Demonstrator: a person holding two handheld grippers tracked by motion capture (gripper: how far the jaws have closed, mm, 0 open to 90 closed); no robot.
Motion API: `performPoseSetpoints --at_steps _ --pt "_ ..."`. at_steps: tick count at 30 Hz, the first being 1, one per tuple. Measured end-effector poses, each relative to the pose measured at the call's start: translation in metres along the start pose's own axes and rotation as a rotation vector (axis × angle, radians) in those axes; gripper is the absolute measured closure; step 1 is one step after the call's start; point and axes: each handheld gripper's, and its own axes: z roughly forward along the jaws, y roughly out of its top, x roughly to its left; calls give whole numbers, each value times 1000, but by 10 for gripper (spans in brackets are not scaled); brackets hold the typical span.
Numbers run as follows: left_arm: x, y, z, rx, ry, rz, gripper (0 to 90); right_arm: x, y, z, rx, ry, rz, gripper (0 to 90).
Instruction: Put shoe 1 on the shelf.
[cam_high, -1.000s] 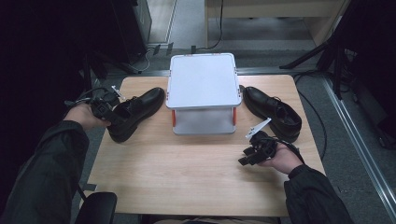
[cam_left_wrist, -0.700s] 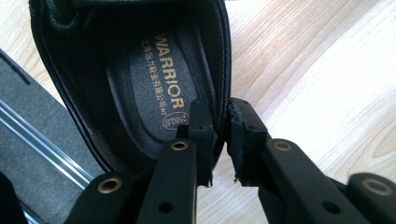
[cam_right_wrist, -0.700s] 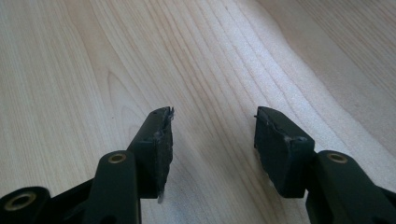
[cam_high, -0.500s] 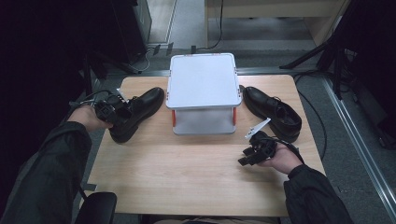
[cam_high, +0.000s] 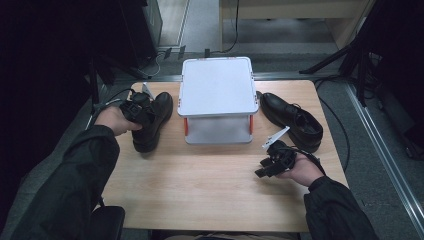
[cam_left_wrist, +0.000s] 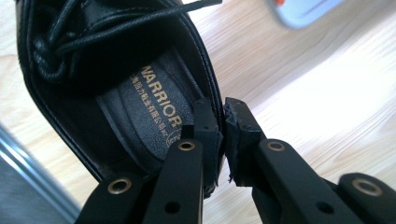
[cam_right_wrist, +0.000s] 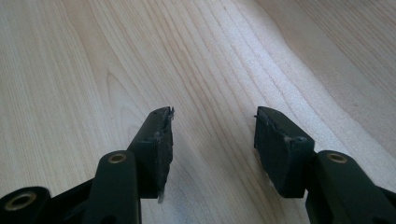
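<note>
Left tongs (cam_left_wrist: 223, 140) pinching shoe (cam_left_wrist: 116, 93) collar, table (cam_right_wrist: 210, 56) open beside

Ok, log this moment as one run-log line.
left hand-held gripper: shut on left shoe collar | right hand-held gripper: open, over table

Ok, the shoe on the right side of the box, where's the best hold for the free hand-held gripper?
Grip the right shoe by the collar wall beside its opening, one jaw inside, one outside. It stands upright with the opening facing up, so come from above. The right hand-held gripper is open; the left hand-held gripper pinches the left shoe that way.
</note>
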Motion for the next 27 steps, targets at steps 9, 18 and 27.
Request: performPoseSetpoints --at_steps 9,18,27 --pt "-16 11 20 10 -31 -106 845 0 1 1 5 1 -4 476" --pt "-18 7 24 -7 -20 -92 814 0 1 1 6 1 -4 476" --pt "-12 4 9 -26 -10 -126 661 0 1 1 8 3 -2 476"
